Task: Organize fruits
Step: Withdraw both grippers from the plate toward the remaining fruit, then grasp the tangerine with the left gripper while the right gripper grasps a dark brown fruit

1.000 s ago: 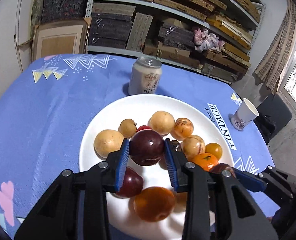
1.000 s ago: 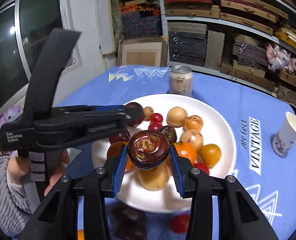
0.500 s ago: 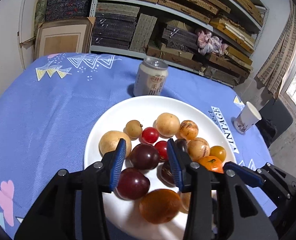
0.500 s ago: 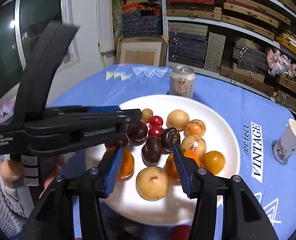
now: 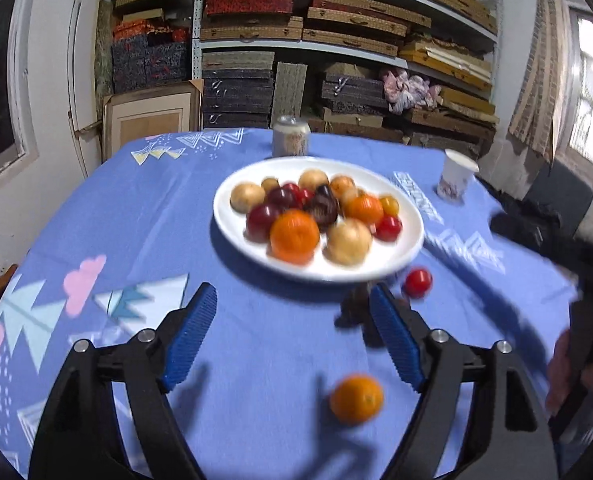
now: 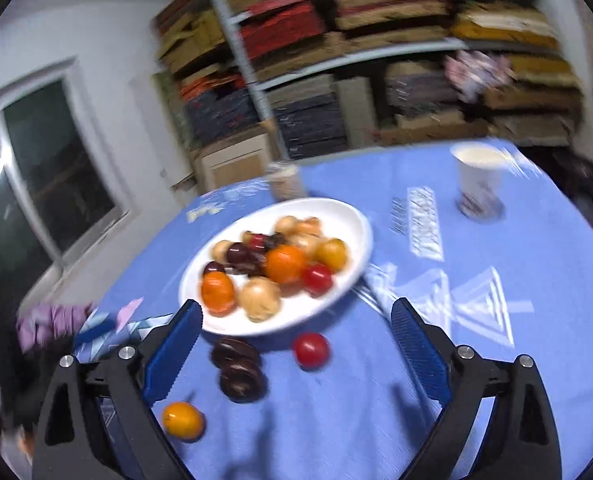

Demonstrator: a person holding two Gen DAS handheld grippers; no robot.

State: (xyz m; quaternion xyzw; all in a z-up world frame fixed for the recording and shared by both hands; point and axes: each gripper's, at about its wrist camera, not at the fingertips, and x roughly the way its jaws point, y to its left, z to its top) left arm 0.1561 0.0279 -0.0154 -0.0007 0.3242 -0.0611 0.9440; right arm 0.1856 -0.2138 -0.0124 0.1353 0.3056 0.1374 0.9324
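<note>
A white plate (image 5: pixel 232 236) (image 6: pixel 348 216) on the blue tablecloth holds several fruits: oranges, dark plums, red tomatoes and tan round fruits. On the cloth in front of it lie a red tomato (image 5: pixel 417 282) (image 6: pixel 311 349), two dark fruits (image 6: pixel 238 368) (image 5: pixel 352 310) and a small orange (image 5: pixel 356 398) (image 6: pixel 183 419). My left gripper (image 5: pixel 294 338) is open and empty, above the cloth short of the plate. My right gripper (image 6: pixel 296 350) is open and empty, above the loose fruits. Both views are blurred.
A drinks can (image 5: pixel 291 141) (image 6: pixel 284 182) stands behind the plate. A paper cup (image 5: pixel 454 176) (image 6: pixel 478 180) stands at the right. Shelves of stacked boxes fill the back wall. A window is at the left. The other handheld gripper shows at the right edge of the left wrist view (image 5: pixel 556 248).
Both grippers let go of their dark fruits over the plate, opened wide and pulled back and up from it. The plate now sits farther away in both views.
</note>
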